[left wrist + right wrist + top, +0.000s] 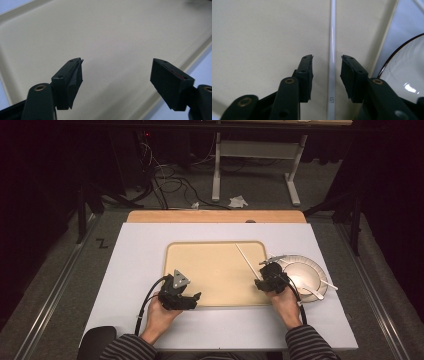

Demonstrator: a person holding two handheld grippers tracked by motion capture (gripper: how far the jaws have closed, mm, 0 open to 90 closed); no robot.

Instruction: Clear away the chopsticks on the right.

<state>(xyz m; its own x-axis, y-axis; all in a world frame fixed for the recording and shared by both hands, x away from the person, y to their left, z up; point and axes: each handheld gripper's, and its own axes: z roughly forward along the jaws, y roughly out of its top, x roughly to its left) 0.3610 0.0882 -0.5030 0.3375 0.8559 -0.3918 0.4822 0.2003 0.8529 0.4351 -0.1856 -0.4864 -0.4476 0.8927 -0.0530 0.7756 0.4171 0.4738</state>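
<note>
White slender plastic utensil handle (332,62), long and straight with a small square mark near its lower end, lying flat on the beige rectangular plastic tray (262,37) and running lengthwise between the two black pads of the right gripper (327,65). Pads set apart, a gap showing on each side of the handle, neither one pressing on it. In the high view, same white handle (247,261) stretched diagonally over the right part of the tray (210,270), its near end by the right gripper (266,281) at the tray's right edge. Just beyond that edge, round white plate with a dark rim (306,275) resting on the pale table top (140,250), with other white plastic cutlery (320,287) lying across it; plate rim (404,70) seen too at the right of the right gripper view. Left gripper (117,75) with fingers spread wide, nothing between them, held over bare tray surface (112,32) near the tray's corner. From above, left gripper (186,301) sitting at the tray's near left edge, grey three-cornered plate on top, well apart from the right one. Striped sleeves (125,347) entering from the bottom.
</note>
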